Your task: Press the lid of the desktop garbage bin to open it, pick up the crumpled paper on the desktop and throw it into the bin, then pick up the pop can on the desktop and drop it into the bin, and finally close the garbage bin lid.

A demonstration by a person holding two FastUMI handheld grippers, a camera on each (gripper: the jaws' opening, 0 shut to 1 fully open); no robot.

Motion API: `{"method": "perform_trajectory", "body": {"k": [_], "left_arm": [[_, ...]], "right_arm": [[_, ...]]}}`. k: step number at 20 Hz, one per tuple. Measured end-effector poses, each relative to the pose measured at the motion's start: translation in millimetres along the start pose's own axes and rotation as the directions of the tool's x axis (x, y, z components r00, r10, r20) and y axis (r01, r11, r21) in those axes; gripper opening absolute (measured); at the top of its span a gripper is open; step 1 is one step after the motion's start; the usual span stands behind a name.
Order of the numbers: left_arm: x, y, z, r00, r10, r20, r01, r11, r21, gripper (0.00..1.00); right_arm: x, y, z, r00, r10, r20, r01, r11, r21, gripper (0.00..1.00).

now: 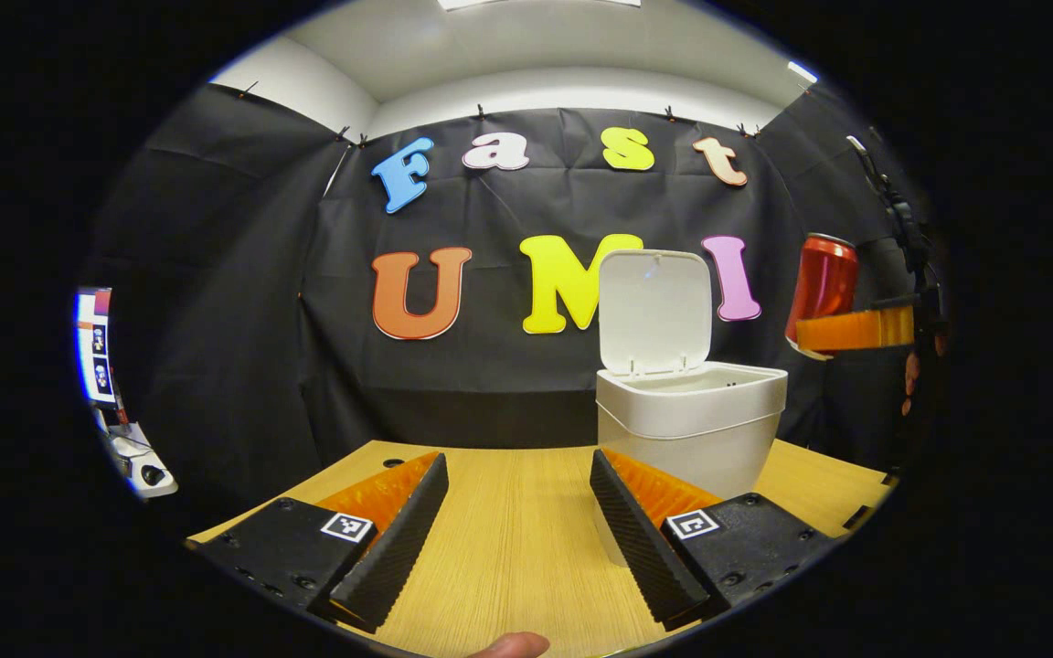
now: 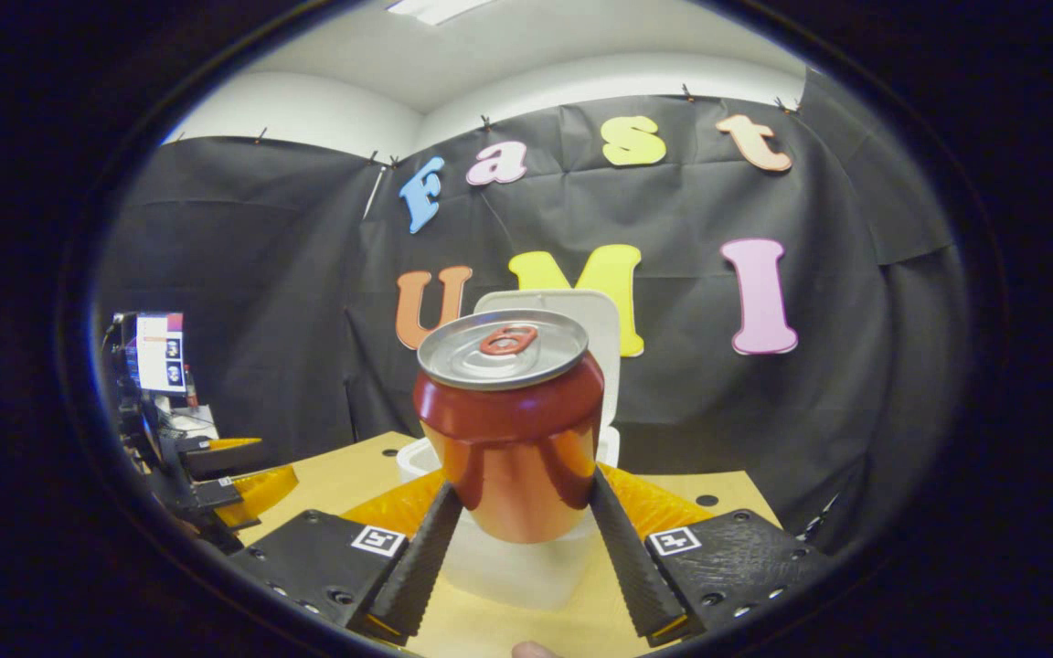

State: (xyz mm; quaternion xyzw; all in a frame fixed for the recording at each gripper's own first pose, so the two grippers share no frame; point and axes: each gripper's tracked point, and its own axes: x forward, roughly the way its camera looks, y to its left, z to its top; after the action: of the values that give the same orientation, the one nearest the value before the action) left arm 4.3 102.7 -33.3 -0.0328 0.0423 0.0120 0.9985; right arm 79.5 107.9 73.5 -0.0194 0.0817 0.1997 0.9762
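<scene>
Both fingers of our right gripper [image 2: 517, 539] clamp the pop can [image 2: 510, 425] above the open garbage bin [image 1: 691, 411]; our left gripper [image 1: 517, 530] gapes empty beside the bin.

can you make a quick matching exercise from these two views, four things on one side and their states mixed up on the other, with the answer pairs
Things:
1. pop can
2. bin lid
3. left tool
4. garbage bin

States:
A. standing on the wooden table
B. open, holding nothing
C. tipped up
D. held upright off the table by the right tool

Pairs: 1-D, 2-C, 3-B, 4-A
</scene>
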Motion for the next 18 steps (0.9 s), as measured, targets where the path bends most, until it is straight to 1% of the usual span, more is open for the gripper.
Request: {"method": "perform_trajectory", "body": {"k": [4, 6, 10, 14, 18], "left_arm": [[-6.9, 9.5, -6.5, 1.0, 0.013, -0.003, -0.013, 1.0, -0.018, 1.0], [-6.6, 12.6, -16.8, 0.999, 0.02, -0.03, -0.02, 1.0, -0.016, 1.0], [-8.9, 16.1, -26.5, 0.998, 0.022, -0.058, -0.024, 0.999, -0.029, 1.0], [-9.4, 17.6, -34.2, 0.997, 0.022, -0.068, -0.023, 0.999, -0.025, 1.0], [-6.9, 19.4, -35.7, 0.997, 0.02, -0.071, -0.023, 0.999, -0.041, 1.0]], "right_arm": [[44.3, 4.1, 13.6, 1.0, 0.008, -0.028, -0.007, 1.0, 0.007, 0.81], [69.9, -1.4, 20.2, 0.999, -0.019, -0.037, 0.018, 0.999, -0.029, 0.82], [116.1, -0.6, 4.9, 0.993, -0.02, -0.116, 0.02, 1.0, -0.008, 0.81], [135.2, -7.3, -14.8, 0.982, -0.04, -0.186, 0.046, 0.998, 0.029, 0.81], [136.6, -9.8, -18.1, 0.977, -0.061, -0.203, 0.066, 0.998, 0.02, 0.82]]}}
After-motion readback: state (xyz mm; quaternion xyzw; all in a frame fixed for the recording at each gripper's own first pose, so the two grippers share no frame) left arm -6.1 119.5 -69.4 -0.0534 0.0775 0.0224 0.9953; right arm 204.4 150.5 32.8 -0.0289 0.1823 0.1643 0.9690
